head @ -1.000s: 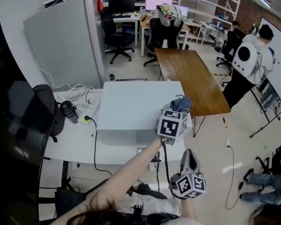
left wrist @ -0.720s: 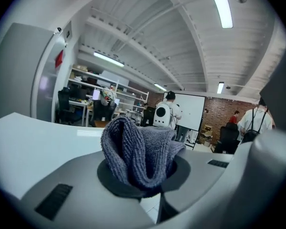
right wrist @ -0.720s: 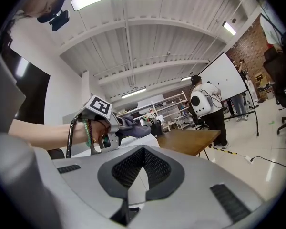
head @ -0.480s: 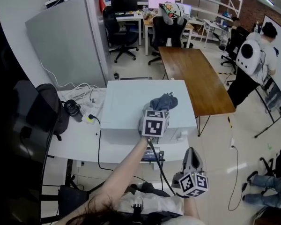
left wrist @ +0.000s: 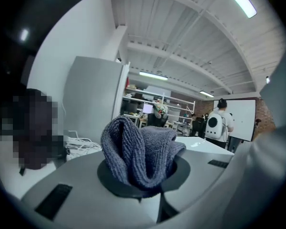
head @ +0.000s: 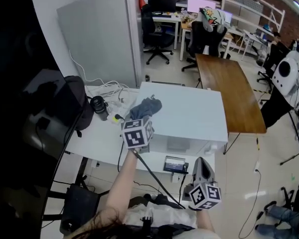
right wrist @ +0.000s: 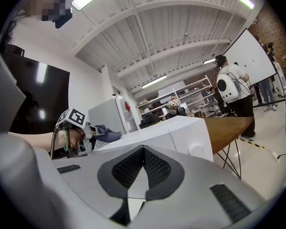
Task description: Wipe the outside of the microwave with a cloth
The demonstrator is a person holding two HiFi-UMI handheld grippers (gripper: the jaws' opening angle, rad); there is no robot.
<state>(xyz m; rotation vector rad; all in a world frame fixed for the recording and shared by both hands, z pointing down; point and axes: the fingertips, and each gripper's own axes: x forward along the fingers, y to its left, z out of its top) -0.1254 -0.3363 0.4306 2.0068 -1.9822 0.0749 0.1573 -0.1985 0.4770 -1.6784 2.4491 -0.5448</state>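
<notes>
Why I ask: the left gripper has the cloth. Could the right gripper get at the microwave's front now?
Probably yes: the right gripper hangs before the microwave, nothing between them; its jaws are shut and empty.

Reaches forward with the left arm (head: 123, 180), forearm bare and nearly straight. Clamps the left gripper (head: 142, 117) on a bunched grey cloth (head: 145, 106) over the microwave's (head: 189, 118) left edge. Holds the right gripper (head: 203, 164) low, close to the body, tilted upward and forward, jaws pressed together with nothing between.
</notes>
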